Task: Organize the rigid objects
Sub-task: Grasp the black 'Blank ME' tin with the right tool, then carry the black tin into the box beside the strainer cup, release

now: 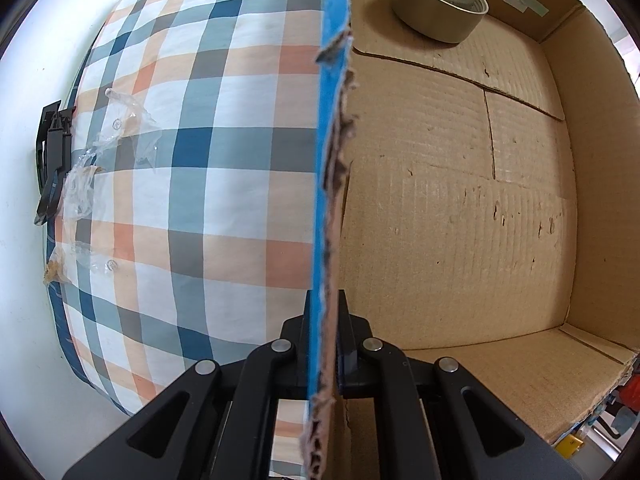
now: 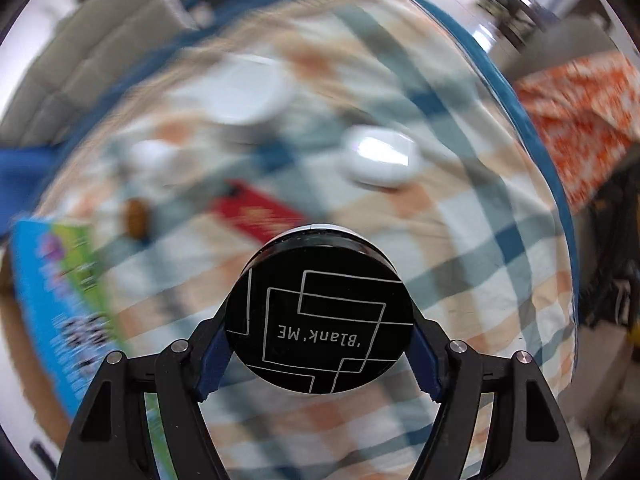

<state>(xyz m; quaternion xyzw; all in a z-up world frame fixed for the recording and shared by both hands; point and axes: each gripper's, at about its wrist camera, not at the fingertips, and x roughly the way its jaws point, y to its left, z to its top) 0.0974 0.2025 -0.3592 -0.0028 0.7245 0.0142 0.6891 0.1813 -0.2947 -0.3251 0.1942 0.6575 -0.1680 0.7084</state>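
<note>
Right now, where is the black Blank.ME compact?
In the right wrist view, the black compact sits low at centre, clamped in the right gripper above the checked cloth.

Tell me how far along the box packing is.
Done: one round gold metal tin sits inside the brown cardboard box. In hand: the left gripper clamps the box's blue-faced wall, and the right gripper holds a round black compact. Left: a white oval case, a red flat packet and other blurred items on the checked cloth.
</note>
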